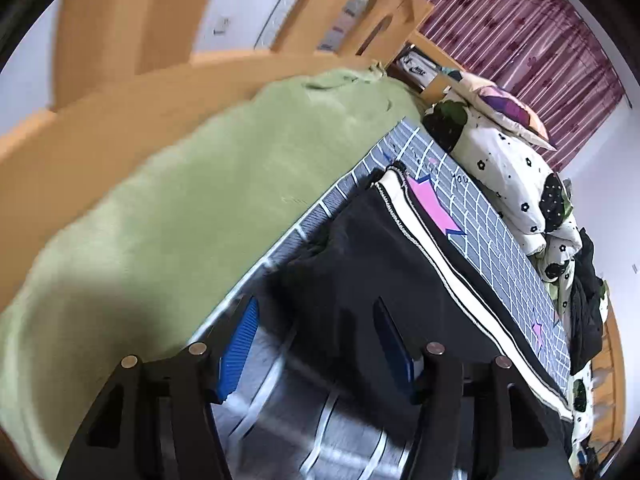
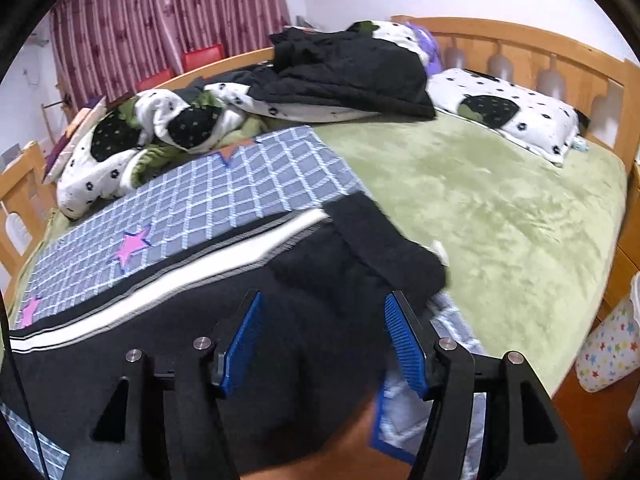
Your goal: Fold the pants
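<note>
Both hand-held grippers hover with jaws spread wide, holding nothing. The left gripper (image 1: 316, 344) and the right gripper (image 2: 322, 344) both hang over black pants (image 2: 280, 280) with a white side stripe, lying on a grey checked blanket (image 2: 240, 184) atop the green bed (image 2: 500, 208). The cloth looks soft, light and floppy; pinching the waistband corners seems best.
</note>
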`<state>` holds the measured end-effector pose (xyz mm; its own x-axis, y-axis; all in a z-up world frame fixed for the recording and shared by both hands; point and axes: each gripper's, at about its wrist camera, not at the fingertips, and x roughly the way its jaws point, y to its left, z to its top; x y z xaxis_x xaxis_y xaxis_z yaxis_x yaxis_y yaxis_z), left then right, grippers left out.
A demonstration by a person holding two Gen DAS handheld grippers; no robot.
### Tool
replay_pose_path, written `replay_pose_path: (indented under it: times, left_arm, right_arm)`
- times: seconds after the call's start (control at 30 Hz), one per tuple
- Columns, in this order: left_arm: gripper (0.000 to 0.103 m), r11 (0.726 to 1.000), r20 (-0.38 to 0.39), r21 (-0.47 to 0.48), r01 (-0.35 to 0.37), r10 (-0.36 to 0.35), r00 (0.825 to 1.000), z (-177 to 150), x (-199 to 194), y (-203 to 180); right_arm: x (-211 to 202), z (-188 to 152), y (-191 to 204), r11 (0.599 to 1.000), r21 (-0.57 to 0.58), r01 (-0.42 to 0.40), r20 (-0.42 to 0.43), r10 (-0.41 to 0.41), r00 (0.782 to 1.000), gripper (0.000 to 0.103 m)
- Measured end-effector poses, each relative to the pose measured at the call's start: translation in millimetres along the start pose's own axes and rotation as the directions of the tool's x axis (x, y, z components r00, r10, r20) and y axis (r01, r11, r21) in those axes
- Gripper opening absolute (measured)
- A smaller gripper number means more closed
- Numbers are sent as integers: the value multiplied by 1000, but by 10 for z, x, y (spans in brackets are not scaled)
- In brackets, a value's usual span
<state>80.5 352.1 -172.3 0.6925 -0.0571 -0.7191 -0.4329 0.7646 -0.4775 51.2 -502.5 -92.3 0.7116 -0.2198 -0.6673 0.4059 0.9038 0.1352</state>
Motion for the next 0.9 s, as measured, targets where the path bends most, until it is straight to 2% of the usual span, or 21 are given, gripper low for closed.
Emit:
replay_pose_path:
  times: [0.03,0.07,0.1,0.17,0.23,0.27,0.3,0.33,0.37,0.4,0.43,0.5,0.57,0.67,0.73,0.8,0.87,0.9]
  left_arm:
    - [55,1000,7,-17,-14,14,1000,15,80,-9]
    - [43,999,23,-27,-19,20,1000,15,126,-25]
    - [24,999,60,-21,-42,43,997,51,150,-40]
    - [22,1000,90,17,-3,1,996,88,76,-74]
    - [22,998,152,41,41,-47,987,94,-137,-107]
    - [25,997,155,75,13,-25,988,89,-189,-152]
    - [32,994,140,105,-43,29,990,91,-186,-183]
    - [35,984,135,130,-123,106,985,91,-174,-199]
    - [39,968,144,148,-203,182,973,90,-178,-205]
    - [47,940,147,178,-290,266,953,105,-196,-192]
    - [51,935,148,189,-298,273,951,112,-233,-175]
    - [51,937,161,196,-290,261,952,129,-362,-161]
    - [51,927,189,221,-303,265,946,188,-496,-245]
    - [51,940,165,247,-235,198,966,344,-581,-432]
    - [52,951,113,259,-169,144,983,457,-529,-602]
    - [55,950,72,287,-127,110,991,555,-399,-815]
    - [55,940,65,319,-119,103,993,561,-260,-989]
    - [55,926,71,350,-139,122,990,580,-134,-1100]
  right_arm:
    - [19,22,74,1000,-5,-14,-5,14,1000,62]
    - [32,28,139,1000,-12,-29,-8,29,1000,62]
    - [35,23,201,999,-21,-37,-11,37,999,62]
    - [50,-2,336,998,-52,-42,-17,41,999,62]
    - [48,-41,400,996,-77,-42,-21,41,999,62]
    - [36,-69,428,995,-91,-40,-21,38,999,62]
    - [30,-91,437,995,-95,-38,-21,36,999,62]
    - [25,-112,437,994,-98,-39,-24,37,999,62]
    - [28,-128,435,994,-98,-43,-28,41,999,62]
    - [42,-135,428,994,-96,-46,-31,43,999,62]
    - [60,-137,425,995,-94,-47,-34,44,998,62]
    - [106,-116,426,995,-87,-52,-40,48,998,62]
    - [171,-64,455,994,-87,-60,-44,56,997,62]
    - [294,48,580,992,-99,-79,-53,74,996,62]
    - [406,138,714,987,-123,-100,-67,92,994,66]
    - [531,230,888,980,-160,-114,-78,103,992,67]
    - [665,323,1096,968,-205,-144,-99,126,987,67]
    - [718,352,1201,962,-225,-157,-106,136,985,67]
